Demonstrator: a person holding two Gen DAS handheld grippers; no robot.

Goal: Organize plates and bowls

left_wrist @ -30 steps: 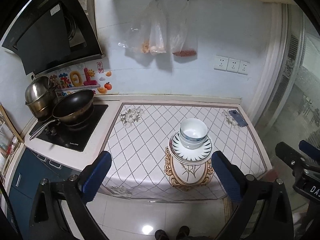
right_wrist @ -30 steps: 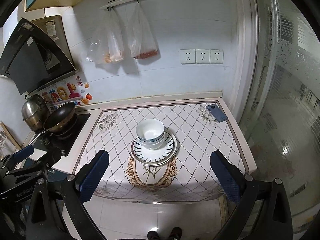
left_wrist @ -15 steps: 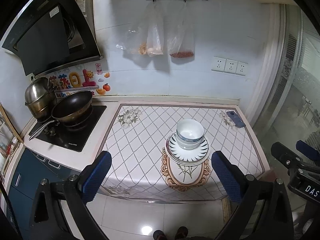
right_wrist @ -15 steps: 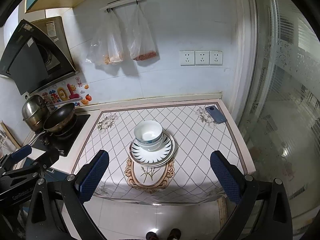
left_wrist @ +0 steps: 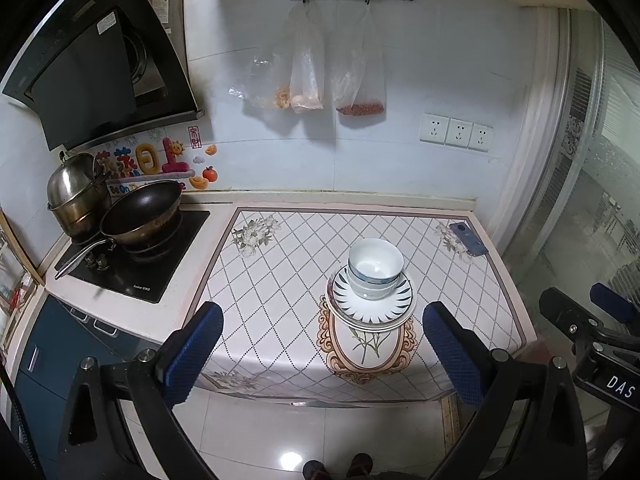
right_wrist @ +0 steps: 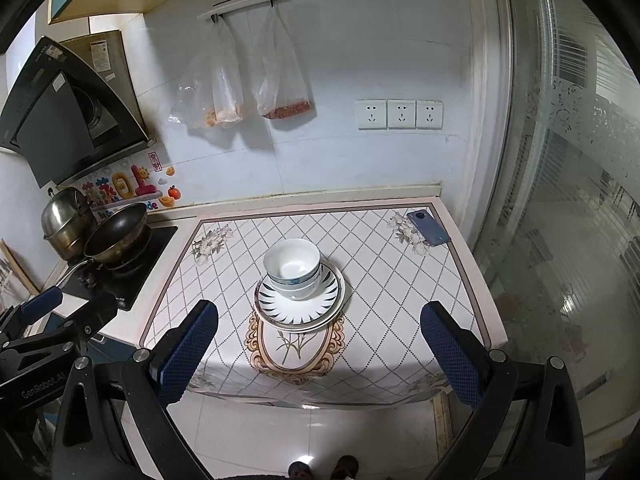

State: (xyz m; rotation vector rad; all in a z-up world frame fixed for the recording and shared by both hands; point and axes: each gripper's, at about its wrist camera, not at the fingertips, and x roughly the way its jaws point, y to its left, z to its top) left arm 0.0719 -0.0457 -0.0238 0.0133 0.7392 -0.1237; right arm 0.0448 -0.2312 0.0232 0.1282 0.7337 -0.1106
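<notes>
Both tools have drawn back: left tool [left_wrist: 320, 344] and right tool [right_wrist: 318, 342] gape wide, empty, before the surface [right_wrist: 384, 280]. Two nested bowls [right_wrist: 294, 268] sit atop two stacked plates [right_wrist: 300, 308].

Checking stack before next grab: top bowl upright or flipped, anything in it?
Upright and empty: the top bowl shows its open rim and bare white inside, nested in another bowl on the plates.

Counter [left_wrist: 280, 312] draped in a diamond-patterned cloth with flower corners and an ornate oval panel at the near edge. Ahead of the jaws, between them: stacked plates [left_wrist: 370, 310] directly on the cloth, bowls [left_wrist: 374, 266] nested on top. Beyond the right-hand jaw, at the far corner: a blue phone [left_wrist: 468, 239], flat.
</notes>
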